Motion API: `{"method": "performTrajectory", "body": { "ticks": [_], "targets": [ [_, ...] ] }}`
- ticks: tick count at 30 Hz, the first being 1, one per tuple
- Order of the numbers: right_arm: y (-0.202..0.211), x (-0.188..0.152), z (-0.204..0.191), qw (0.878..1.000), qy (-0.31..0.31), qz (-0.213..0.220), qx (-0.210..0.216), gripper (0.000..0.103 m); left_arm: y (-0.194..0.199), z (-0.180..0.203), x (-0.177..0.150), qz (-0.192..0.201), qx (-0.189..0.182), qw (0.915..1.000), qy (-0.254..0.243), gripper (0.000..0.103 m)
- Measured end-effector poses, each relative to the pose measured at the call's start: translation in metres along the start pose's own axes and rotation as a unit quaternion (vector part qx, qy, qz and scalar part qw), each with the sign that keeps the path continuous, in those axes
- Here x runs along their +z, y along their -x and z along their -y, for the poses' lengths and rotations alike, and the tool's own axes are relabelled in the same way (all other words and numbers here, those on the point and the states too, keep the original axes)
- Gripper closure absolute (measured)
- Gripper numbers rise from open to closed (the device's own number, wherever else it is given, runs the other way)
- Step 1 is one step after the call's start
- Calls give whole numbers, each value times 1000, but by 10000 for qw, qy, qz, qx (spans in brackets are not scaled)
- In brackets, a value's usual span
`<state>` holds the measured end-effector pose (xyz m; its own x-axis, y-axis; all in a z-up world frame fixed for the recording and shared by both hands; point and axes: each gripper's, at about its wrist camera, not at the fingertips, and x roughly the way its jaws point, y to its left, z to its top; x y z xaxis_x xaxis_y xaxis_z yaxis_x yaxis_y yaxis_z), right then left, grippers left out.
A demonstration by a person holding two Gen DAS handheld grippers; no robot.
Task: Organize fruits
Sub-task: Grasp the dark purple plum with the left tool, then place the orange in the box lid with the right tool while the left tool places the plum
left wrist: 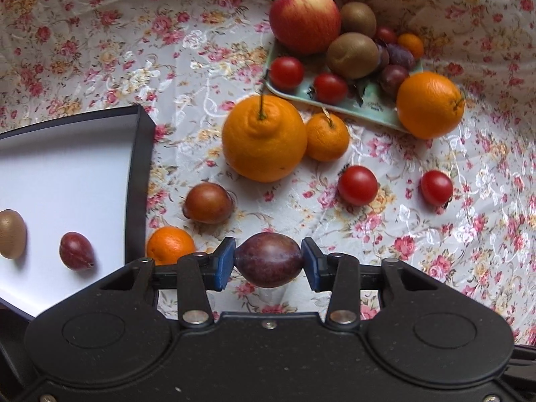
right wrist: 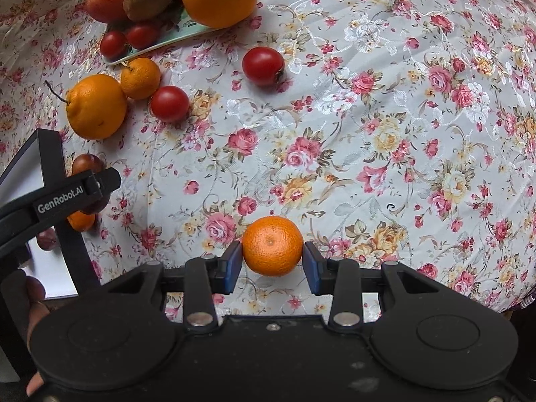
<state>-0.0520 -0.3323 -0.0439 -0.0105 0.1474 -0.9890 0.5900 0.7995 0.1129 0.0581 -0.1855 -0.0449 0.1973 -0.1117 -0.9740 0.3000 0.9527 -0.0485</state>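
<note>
My left gripper (left wrist: 268, 261) is shut on a dark purple plum (left wrist: 268, 254), held just right of the black-rimmed white tray (left wrist: 137, 181). In that tray lie a kiwi (left wrist: 11, 234) and a red plum (left wrist: 76, 251). My right gripper (right wrist: 272, 263) is shut on a small mandarin (right wrist: 272, 245) above the floral cloth. The left gripper (right wrist: 83, 191) also shows at the left edge of the right wrist view, beside the tray (right wrist: 50, 164).
A pale green dish (left wrist: 365, 100) at the back holds an apple (left wrist: 305, 20), kiwis, plums and tomatoes. Loose on the cloth lie a big knobbed orange (left wrist: 264, 137), mandarins (left wrist: 326, 137), a round orange (left wrist: 430, 104), a brown plum (left wrist: 207, 202) and two tomatoes (left wrist: 357, 185).
</note>
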Motion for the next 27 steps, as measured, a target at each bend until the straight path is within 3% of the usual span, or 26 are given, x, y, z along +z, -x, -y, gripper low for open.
{"method": "performTrajectory", "body": {
  "ticks": [10, 27],
  "targets": [
    [-5, 2, -44, 9995, 292, 93, 44, 63, 19, -45, 8, 241, 70, 9989, 383, 53],
    [2, -1, -173, 9877, 1284, 696, 553, 63, 36, -156, 8, 428, 328, 9928, 1070, 53]
  ]
}}
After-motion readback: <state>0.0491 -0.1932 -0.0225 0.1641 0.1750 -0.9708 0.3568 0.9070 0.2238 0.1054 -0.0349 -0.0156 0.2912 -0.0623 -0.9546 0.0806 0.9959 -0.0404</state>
